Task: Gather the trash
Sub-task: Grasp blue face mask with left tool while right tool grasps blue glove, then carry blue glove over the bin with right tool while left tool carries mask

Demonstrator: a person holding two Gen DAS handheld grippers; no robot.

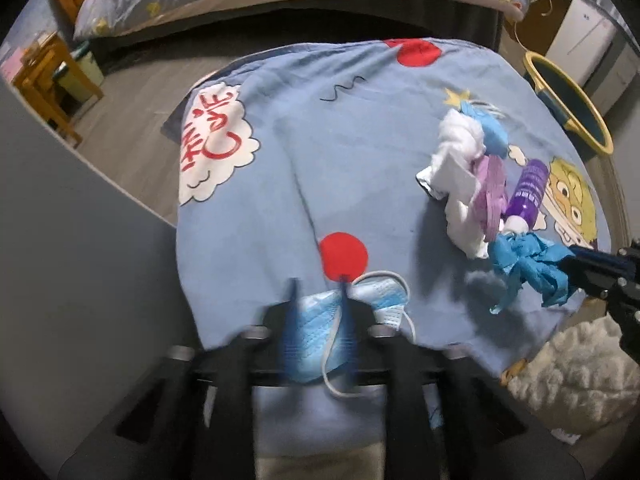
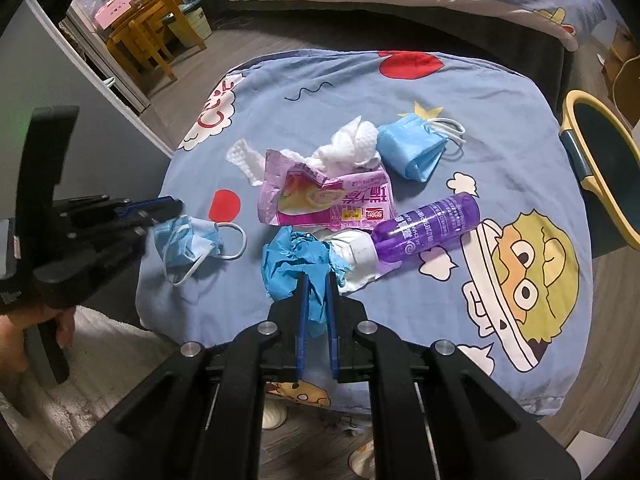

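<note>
Lifting now, the right tongs (image 2: 316, 280), pinched narrowly on the crumpled blue glove (image 2: 296, 260), may drag the touching bottle (image 2: 428, 222); the left tongs (image 1: 318, 292) grip a face mask (image 1: 320, 328) whose loose ear loop could snag.

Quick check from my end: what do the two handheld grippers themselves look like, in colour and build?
Both match: the left gripper and right gripper have black angular linkage frames with round silver pivot bolts and slim blue fingers. No cables or markings show. A bare hand grips the left one's black handle.
</note>
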